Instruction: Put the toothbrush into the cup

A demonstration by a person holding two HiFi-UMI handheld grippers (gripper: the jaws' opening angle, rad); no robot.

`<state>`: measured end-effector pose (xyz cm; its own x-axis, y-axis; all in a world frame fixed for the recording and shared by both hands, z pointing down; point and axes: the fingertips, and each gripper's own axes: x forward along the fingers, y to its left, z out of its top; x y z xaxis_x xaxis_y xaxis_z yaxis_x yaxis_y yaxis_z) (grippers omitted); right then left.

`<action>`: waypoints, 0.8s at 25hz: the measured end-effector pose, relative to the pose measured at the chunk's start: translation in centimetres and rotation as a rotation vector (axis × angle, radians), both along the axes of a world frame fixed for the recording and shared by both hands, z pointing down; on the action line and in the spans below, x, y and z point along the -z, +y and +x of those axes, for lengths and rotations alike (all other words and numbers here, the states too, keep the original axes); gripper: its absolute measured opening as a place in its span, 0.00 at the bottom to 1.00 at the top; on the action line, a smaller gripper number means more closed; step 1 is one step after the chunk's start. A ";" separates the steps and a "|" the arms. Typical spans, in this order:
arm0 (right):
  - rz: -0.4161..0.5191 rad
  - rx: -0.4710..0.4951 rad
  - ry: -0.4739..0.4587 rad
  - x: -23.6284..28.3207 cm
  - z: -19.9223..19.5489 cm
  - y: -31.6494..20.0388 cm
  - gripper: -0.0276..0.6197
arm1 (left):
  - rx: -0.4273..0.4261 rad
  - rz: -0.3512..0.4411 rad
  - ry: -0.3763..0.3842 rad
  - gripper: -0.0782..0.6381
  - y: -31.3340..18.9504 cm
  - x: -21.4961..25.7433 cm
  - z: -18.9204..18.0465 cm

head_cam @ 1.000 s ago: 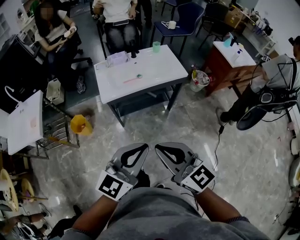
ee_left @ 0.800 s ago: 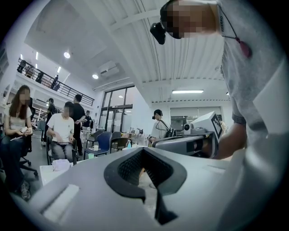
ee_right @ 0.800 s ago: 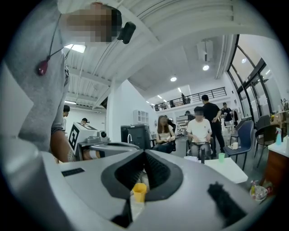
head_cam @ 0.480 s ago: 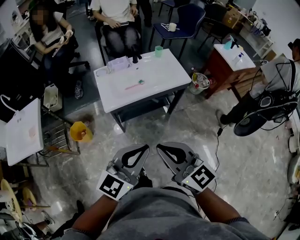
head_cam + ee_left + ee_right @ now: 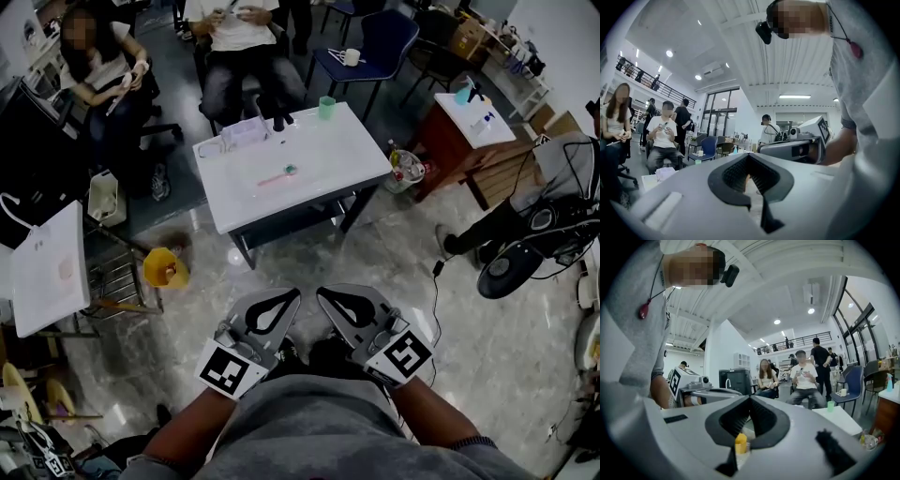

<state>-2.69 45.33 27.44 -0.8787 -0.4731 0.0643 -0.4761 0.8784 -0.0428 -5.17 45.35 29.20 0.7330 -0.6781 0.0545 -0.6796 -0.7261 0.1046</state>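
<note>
Pink toothbrush [image 5: 277, 175] on white table [image 5: 330, 150]

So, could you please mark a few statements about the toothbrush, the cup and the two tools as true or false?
1. The pink toothbrush lies flat on the white table. True.
2. The green cup stands on the blue chair. False: it stands on the table, near its far edge; a white mug is on the chair.
3. The left tool holds the toothbrush. False: its jaws are shut on nothing, well short of the table.
4. The right tool is shut and empty. True.
</note>
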 end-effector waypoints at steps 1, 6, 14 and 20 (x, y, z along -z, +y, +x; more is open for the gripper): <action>0.001 0.004 -0.007 0.0 -0.1 -0.3 0.06 | 0.001 -0.002 -0.001 0.12 -0.3 -0.1 -0.1; 0.003 0.007 0.001 -0.8 -0.3 -3.1 0.06 | 0.009 -0.004 -0.008 0.12 -2.8 -0.8 -0.3; 0.006 0.050 -0.017 -1.3 -0.1 -8.4 0.06 | 0.049 -0.004 -0.032 0.12 -8.1 -1.3 0.0; -0.011 0.094 -0.019 -1.5 0.3 -13.3 0.06 | 0.083 -0.023 -0.036 0.12 -12.9 -1.4 0.6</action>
<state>-2.42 32.03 28.94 -0.9204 -0.3875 0.0519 -0.3902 0.9187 -0.0605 -4.61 32.47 30.63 0.6718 -0.7344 0.0963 -0.7407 -0.6651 0.0947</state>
